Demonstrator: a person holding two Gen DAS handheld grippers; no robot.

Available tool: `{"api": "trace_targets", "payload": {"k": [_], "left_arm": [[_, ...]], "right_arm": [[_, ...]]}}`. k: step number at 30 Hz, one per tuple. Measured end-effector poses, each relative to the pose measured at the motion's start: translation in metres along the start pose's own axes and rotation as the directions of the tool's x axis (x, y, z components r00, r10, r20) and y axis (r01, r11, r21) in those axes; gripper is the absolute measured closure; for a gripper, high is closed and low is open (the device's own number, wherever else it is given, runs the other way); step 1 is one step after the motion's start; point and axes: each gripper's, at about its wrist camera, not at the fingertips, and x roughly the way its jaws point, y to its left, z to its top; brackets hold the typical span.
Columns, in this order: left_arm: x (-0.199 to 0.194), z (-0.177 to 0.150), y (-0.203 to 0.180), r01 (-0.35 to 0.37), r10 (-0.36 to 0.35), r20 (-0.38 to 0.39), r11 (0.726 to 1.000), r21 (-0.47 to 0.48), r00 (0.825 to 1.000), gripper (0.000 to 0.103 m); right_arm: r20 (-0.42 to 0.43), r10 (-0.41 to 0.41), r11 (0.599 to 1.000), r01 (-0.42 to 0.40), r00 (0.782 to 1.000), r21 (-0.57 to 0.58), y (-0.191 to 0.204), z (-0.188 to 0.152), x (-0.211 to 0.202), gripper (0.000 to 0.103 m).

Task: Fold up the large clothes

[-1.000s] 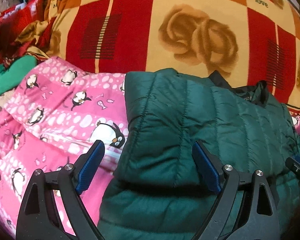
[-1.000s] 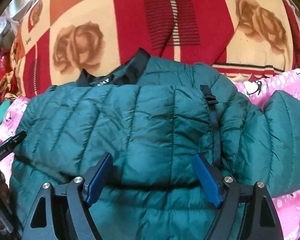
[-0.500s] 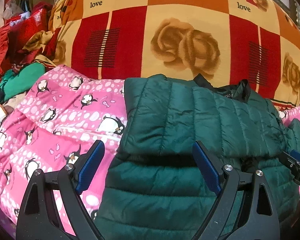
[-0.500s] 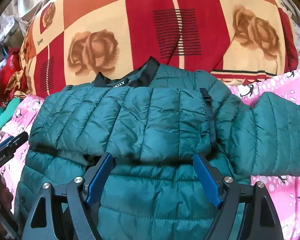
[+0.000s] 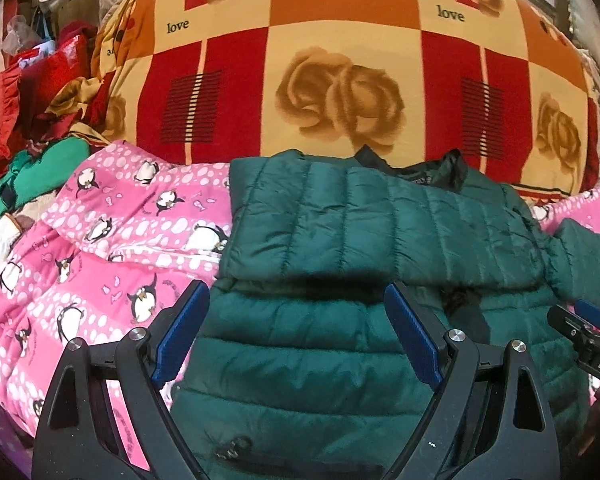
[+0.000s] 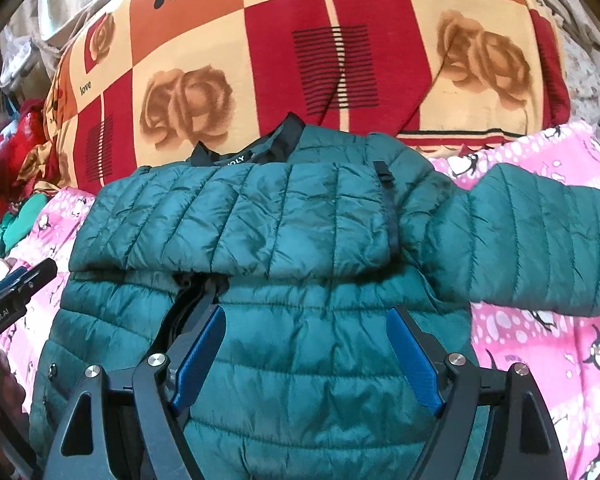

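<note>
Both claws gape wide and empty: left gripper [image 5: 296, 332] and right gripper [image 6: 306, 354] at lower frame, over the dark green quilted puffer jacket [image 6: 300, 240] on the pink penguin-print quilt [image 5: 112, 248]. One sleeve [image 5: 340, 224] lies folded across mid-frame; the other sleeve [image 6: 540, 240], at right, likely needs folding next.

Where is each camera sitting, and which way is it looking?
Left wrist: sits on the left gripper, looking forward over the green puffer jacket and pink penguin quilt; its open blue fingers show, and the right gripper pokes in.
Right wrist: sits on the right gripper, looking forward over the jacket's middle and outstretched sleeve; its open fingers show, and the left gripper pokes in.
Both see the jacket, quilt and rose blanket.
</note>
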Motion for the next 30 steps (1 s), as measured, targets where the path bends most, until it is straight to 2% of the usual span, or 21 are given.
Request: {"api": "trace_targets", "payload": {"k": [8, 30], "left_arm": [[-0.016, -0.008, -0.015, 0.075, -0.075, -0.018, 0.997, -0.018, 0.997, 0.014], [-0.019, -0.02, -0.055, 0.121, -0.12, -0.056, 0.993, 0.013, 0.991, 0.014]], "right_arm": [[0.029, -0.056, 0.998, 0.055, 0.998, 0.015, -0.015, -0.01, -0.025, 0.022], [0.033, -0.162, 0.983, 0.158, 0.986, 0.095, -0.085, -0.033, -0.045, 0.023]]}}
